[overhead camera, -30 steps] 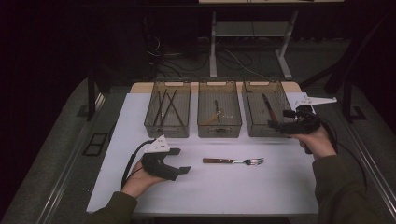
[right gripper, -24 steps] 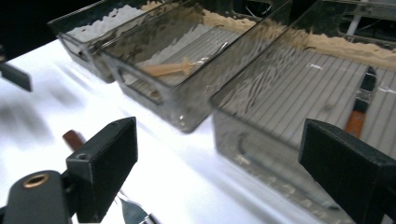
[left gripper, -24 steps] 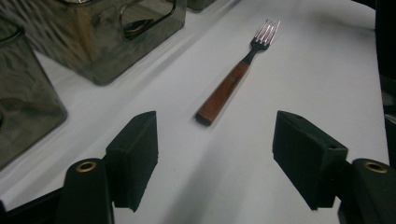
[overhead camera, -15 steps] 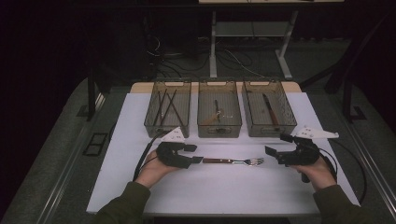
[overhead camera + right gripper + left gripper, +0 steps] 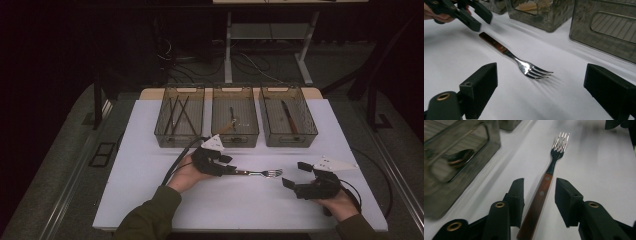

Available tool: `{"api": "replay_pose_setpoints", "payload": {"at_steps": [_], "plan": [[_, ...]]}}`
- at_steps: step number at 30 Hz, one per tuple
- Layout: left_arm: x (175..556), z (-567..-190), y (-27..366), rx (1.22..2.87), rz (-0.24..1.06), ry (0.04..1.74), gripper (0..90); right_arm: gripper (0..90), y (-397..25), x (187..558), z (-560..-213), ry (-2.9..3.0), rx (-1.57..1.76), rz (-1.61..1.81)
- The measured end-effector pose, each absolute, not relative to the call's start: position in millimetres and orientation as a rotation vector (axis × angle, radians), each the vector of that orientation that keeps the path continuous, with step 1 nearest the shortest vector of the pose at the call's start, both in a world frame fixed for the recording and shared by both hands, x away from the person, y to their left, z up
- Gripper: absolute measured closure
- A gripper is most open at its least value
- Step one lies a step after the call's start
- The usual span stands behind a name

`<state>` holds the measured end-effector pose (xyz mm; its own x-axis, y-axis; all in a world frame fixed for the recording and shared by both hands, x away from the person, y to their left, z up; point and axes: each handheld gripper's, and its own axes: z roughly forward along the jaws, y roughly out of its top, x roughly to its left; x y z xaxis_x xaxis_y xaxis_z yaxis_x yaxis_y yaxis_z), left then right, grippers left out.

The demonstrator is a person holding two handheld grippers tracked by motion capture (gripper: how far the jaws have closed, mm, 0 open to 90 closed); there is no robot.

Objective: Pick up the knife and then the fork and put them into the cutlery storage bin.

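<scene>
Left gripper (image 5: 231,169): jaws spread, one on either side of the wooden handle of the fork (image 5: 260,173), not pressing it; seen along its own jaws (image 5: 539,195), the handle runs up between them with a gap on both sides.

Right gripper (image 5: 295,176): jaws wide apart, holding nothing, low over the worktop (image 5: 150,130) just beyond the tine end of the fork; in its own view (image 5: 541,90) the tines point toward it.

Fork (image 5: 549,167): one, lying flat on the white worktop, wooden riveted handle toward the left gripper, metal tines toward the right.

Bins: three smoky see-through bins in a row behind the fork. Left bin (image 5: 179,116) holds thin dark sticks; middle bin (image 5: 235,116) holds a spoon-like utensil; right bin (image 5: 288,116) holds a knife-like utensil.
</scene>
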<state>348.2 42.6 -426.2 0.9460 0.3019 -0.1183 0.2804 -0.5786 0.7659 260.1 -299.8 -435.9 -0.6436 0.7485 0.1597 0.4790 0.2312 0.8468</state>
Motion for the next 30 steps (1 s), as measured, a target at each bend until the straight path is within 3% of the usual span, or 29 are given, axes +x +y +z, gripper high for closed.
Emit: {"api": "replay_pose_setpoints", "payload": {"at_steps": [10,30], "plan": [[354.0,-442.8,7.6,2.296,0.006,0.311,66.2,11.5,-299.6,261.1,-437.3,2.238,1.148,1.373],[355.3,-450.9,-8.1,2.345,0.018,0.239,73.6,11.5,-301.7,262.8,-437.2,2.229,1.139,1.377]]}}
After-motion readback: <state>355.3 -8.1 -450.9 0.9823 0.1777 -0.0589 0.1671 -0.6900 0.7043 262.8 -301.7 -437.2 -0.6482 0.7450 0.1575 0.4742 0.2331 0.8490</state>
